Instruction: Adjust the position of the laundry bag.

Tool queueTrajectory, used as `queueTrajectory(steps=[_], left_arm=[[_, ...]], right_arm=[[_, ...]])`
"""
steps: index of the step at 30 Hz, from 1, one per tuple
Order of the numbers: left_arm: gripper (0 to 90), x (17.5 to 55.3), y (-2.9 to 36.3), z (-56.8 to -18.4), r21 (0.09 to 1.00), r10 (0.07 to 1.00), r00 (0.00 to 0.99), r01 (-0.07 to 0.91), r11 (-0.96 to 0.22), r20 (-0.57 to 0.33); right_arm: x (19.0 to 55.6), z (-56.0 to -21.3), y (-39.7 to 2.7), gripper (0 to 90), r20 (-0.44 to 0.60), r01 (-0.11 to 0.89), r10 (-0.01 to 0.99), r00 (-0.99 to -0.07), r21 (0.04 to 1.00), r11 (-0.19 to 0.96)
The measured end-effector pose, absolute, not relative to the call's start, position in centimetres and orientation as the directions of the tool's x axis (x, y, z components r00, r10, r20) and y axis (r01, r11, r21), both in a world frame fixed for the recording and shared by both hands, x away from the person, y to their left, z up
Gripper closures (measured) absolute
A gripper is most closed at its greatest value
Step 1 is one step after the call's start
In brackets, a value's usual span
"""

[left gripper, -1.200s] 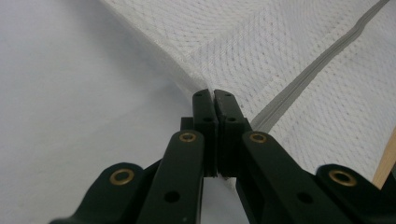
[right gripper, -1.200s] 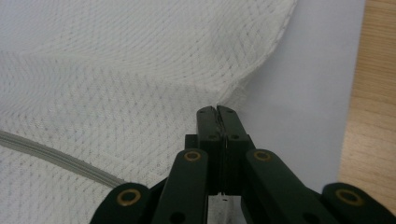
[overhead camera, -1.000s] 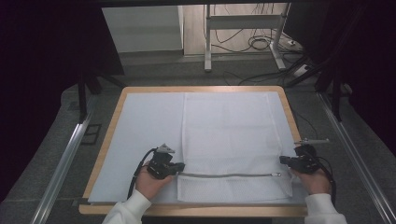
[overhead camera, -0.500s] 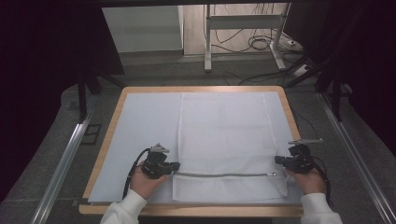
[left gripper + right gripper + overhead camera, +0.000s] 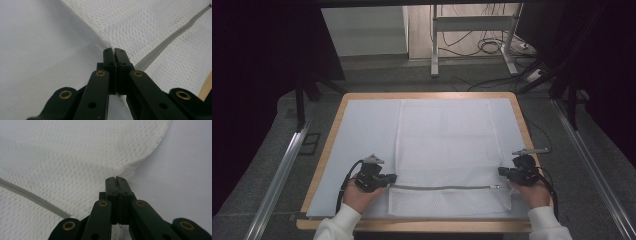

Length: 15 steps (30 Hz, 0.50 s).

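Lying flat on the pale sheet that covers the wooden-rimmed counter (image 5: 326, 150), the white rectangular mesh laundry bag (image 5: 444, 140) sits right of centre in the high view, its grey zipper (image 5: 442, 188) running across near the person's edge. The left gripper (image 5: 388, 179) meets the bag's left side at the zipper's end, and the right gripper (image 5: 502, 171) meets its right side at the other end. A hand in a white sleeve holds each gripper from below.

In the left gripper view, the black jaws of the left gripper (image 5: 114, 51) are pressed fully together on the left edge of the mesh bag (image 5: 150, 27), where the fabric bunches into a small fold. The zipper (image 5: 172, 35) runs away diagonally to the upper right, and the counter's wooden rim (image 5: 206, 87) peeks in at the right.

In the right gripper view, the right gripper (image 5: 115, 179) is likewise clamped tight, pinching the bag's hemmed edge (image 5: 127, 170), which lifts slightly off the sheet. The zipper (image 5: 30, 195) crosses the lower left.
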<state>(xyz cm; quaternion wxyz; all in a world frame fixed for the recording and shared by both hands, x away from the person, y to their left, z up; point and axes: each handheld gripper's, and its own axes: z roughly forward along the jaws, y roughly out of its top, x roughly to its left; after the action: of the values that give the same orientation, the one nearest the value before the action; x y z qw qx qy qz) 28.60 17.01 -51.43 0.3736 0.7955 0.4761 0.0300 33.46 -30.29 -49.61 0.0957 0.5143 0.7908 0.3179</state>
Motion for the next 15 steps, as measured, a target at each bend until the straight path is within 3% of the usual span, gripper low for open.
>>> queueTrajectory(steps=[15], left_arm=[[89.5, 28.2, 19.5, -51.7, 0.616, 0.793, 0.516, 0.751, -0.237, -0.324]], right_arm=[[33.6, -50.0, -28.0, 88.5, 0.173, 0.737, 0.856, -0.488, 0.606, 0.298]])
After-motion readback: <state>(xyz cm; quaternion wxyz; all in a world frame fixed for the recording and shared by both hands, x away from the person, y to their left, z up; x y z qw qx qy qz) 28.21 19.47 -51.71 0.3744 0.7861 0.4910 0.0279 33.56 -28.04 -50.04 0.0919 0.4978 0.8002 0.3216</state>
